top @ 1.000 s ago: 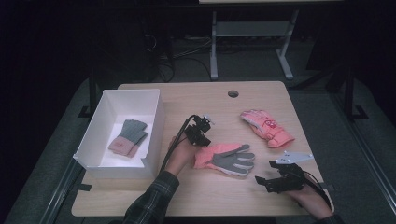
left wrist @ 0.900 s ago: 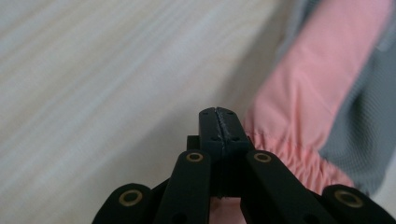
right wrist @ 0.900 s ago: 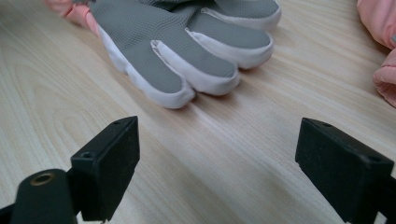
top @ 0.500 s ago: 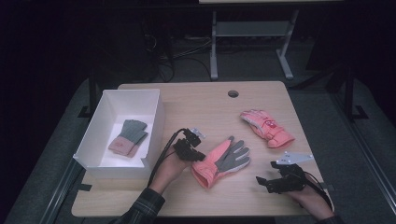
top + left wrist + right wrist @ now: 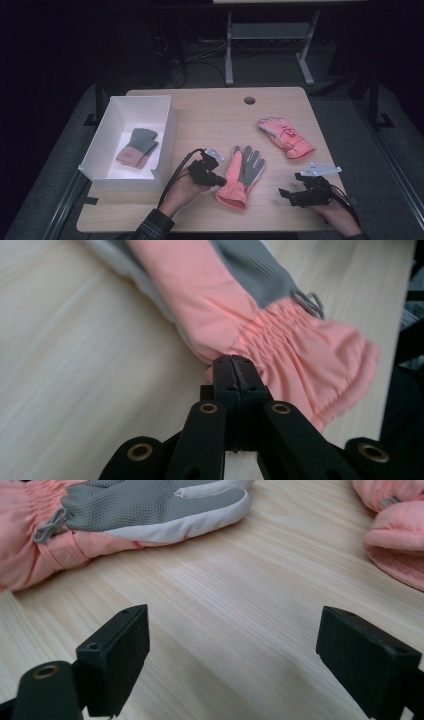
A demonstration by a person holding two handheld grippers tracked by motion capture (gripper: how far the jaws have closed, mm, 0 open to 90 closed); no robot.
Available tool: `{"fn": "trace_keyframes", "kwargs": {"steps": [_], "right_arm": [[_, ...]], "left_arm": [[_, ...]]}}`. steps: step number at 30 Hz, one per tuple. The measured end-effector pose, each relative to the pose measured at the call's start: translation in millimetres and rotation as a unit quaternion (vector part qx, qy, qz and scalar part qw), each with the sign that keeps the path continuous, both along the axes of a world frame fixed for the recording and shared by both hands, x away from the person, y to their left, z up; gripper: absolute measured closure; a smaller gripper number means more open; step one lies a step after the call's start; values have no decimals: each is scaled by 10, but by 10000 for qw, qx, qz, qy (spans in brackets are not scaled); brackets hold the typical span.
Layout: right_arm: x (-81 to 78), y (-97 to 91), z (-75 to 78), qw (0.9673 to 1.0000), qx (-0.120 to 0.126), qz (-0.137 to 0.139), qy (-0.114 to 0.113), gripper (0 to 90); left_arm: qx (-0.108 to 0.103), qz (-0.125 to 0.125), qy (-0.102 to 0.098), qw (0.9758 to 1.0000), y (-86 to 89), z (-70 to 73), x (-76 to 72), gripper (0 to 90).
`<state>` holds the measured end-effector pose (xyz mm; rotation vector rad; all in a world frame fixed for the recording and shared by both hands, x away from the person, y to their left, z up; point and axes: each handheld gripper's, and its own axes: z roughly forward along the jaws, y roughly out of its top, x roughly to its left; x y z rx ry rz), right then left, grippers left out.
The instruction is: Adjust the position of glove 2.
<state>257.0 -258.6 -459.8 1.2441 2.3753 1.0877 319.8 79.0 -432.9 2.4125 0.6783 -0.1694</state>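
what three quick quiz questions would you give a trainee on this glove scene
1. True or false: the left tongs are shut on the cuff of the pink and grey glove.
2. Which tongs stand open over bare table: A left, B right?
3. What lies in the white box?

Key: 1 true. 2 B. 3 one small pink and grey glove.

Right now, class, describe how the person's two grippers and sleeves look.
Both the left gripper and the right gripper are black, with flat rectangular fingers on linkages with brass-ringed holes. Each carries a grey three-cornered plate and trails a black cable. The left sleeve is dark plaid.
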Motion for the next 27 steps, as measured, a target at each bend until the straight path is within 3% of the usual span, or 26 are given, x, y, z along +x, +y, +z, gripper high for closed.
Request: {"fn": "trace_keyframes", "kwargs": {"steps": [14, 27], "right_arm": [[-93, -82, 1, 9999, -50, -154, -1, 135], [-112, -101, -3, 9999, -58, -134, 1, 135]], "left_arm": [[-119, -613, -43, 9980, -520, -57, -73, 897], [-186, -801, -166, 9965, -846, -90, -55, 897]]}}
